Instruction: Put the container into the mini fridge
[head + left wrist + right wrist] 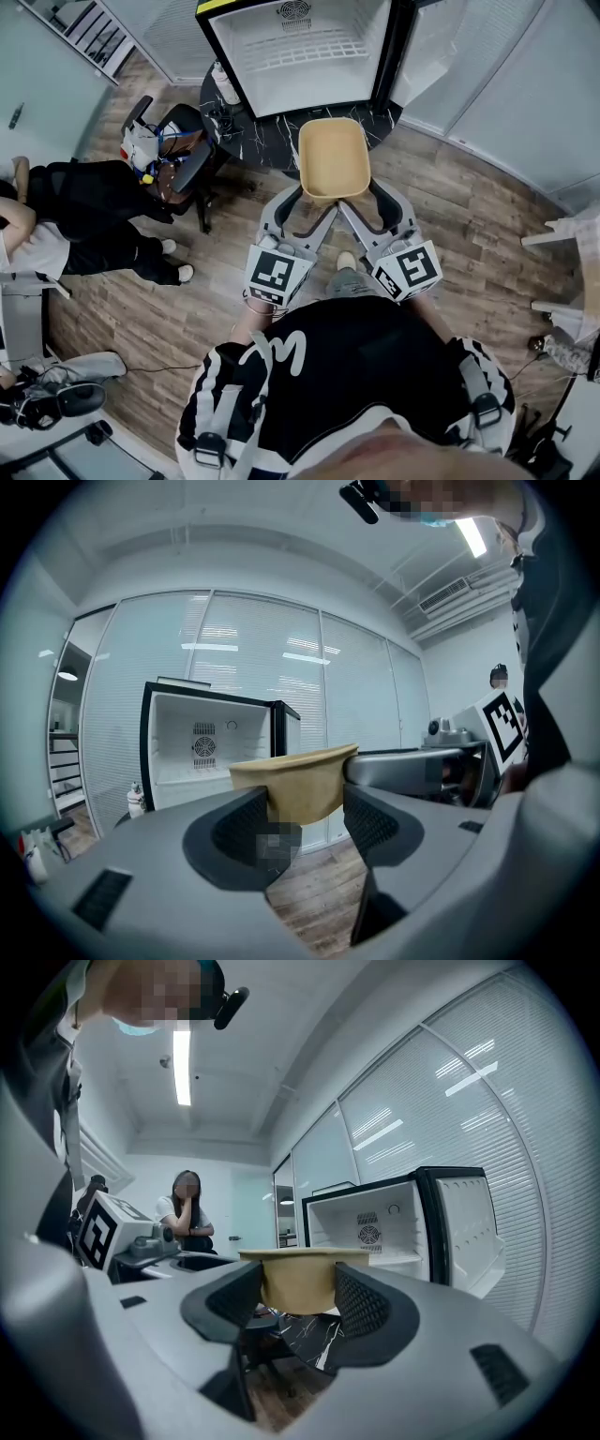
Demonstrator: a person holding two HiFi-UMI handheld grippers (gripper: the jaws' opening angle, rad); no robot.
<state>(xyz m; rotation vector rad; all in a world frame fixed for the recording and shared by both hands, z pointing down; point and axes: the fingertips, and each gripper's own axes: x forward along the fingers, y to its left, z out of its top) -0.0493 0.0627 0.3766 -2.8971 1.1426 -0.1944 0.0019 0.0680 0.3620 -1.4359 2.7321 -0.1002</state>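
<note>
A tan, empty, rounded-square container (333, 159) hangs in the air in front of the open mini fridge (298, 52). Both grippers hold it from below the rim: my left gripper (296, 194) is shut on its near-left side and my right gripper (374, 192) on its near-right side. In the left gripper view the container (298, 782) sits between the jaws of the left gripper (305, 816), with the fridge (199, 747) beyond. The right gripper view shows the container (300, 1279) clamped in the right gripper (298, 1296) and the white fridge interior (384, 1227) behind.
The fridge stands on a round black marble table (267, 139) with a white bottle (225, 84) beside it. A black office chair (178, 155) loaded with items stands left of the table. A seated person (89, 216) is at the left. Glass walls surround the space.
</note>
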